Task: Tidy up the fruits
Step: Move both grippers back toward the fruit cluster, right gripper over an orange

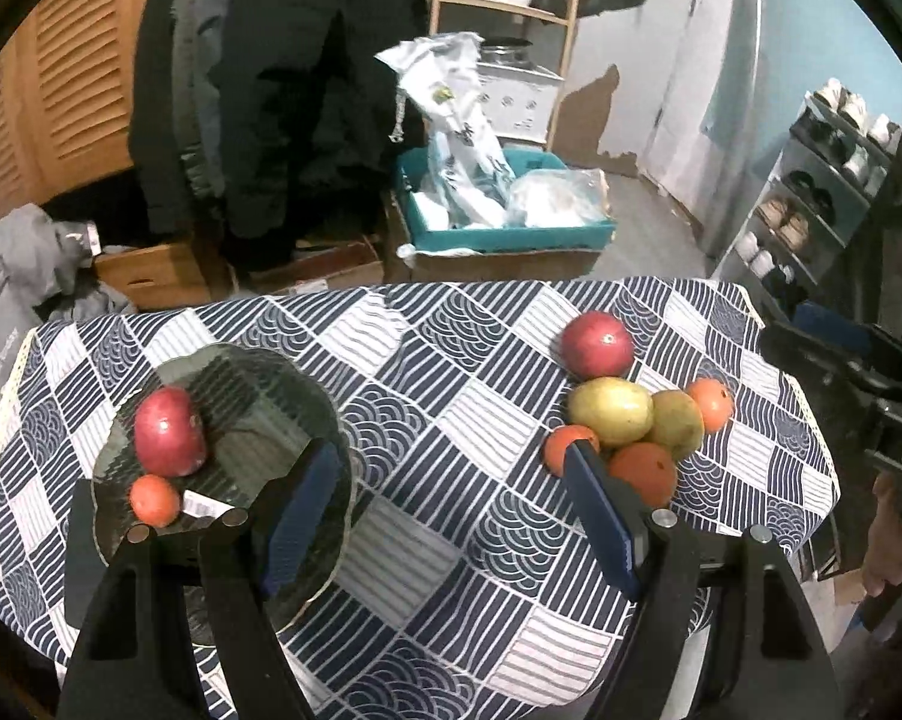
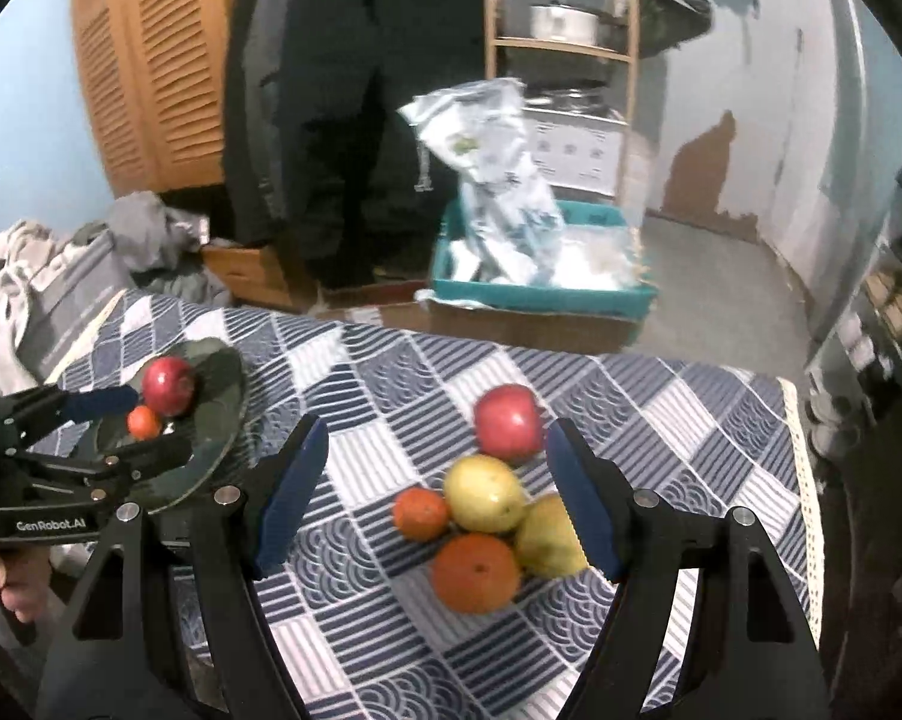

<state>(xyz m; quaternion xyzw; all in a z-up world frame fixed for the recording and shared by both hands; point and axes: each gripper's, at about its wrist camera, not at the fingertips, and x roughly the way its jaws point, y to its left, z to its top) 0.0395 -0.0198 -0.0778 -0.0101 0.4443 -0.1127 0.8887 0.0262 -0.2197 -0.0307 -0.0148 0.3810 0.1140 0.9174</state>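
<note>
Nearest the cameras, the left gripper (image 1: 451, 516) hung with its jaws spread and nothing between them, above the checked tablecloth (image 1: 426, 420). The right gripper (image 2: 435, 492) was spread too, hovering over a pile of loose fruit: an orange (image 2: 476, 573), two yellow-green fruits (image 2: 487, 492) touching it, a small orange (image 2: 420, 513). Just beyond lay a red apple (image 2: 508, 423). Farther left, the glass plate (image 1: 270, 396) held another red apple (image 1: 168, 432) and a small orange (image 1: 153, 499). Behind the table stood a teal crate (image 1: 511, 234).
</note>
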